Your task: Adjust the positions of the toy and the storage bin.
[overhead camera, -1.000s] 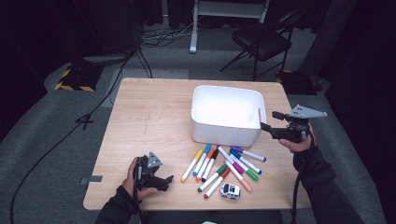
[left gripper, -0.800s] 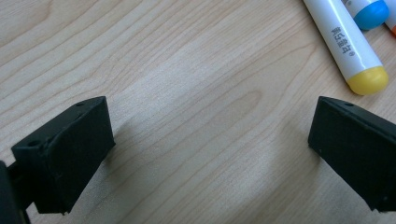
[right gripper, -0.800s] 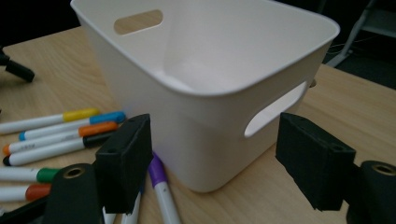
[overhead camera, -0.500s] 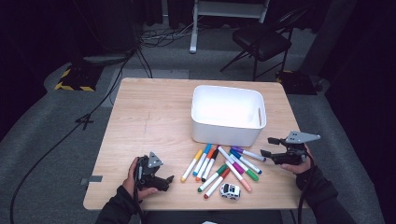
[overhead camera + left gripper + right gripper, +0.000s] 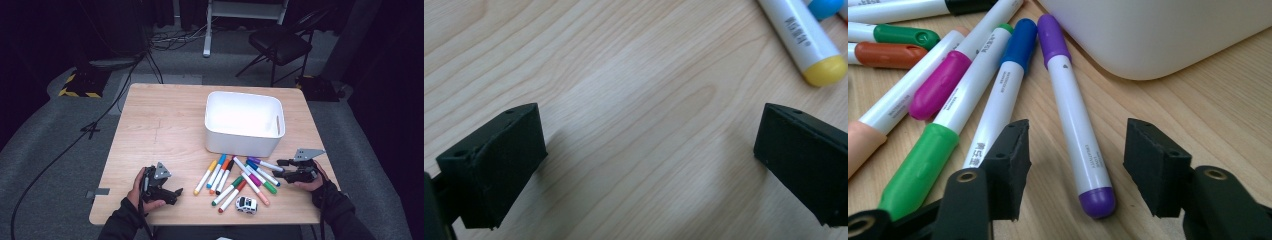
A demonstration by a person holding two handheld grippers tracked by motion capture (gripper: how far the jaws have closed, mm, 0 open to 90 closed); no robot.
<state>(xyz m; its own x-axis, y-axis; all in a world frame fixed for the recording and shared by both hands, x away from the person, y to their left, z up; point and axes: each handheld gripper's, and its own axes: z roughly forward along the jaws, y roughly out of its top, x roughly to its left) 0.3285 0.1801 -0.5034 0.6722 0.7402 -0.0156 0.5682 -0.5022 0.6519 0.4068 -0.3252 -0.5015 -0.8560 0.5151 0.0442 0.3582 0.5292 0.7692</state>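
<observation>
Right hand-held gripper (image 5: 1075,165) is closing, half-open and gripping nothing yet, straddling the purple marker (image 5: 1073,120), which is running lengthwise toward the white bin (image 5: 1168,30).

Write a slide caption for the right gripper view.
Right gripper, closing, straddles the purple marker beside the white bin.

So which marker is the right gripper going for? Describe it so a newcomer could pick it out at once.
Start at the white bin on the wooden table; a fan of markers lies just in front of it. The purple marker is the outermost one on the right, between the right gripper and its closing fingers, not yet pinched. It alone has purple at both ends.
</observation>
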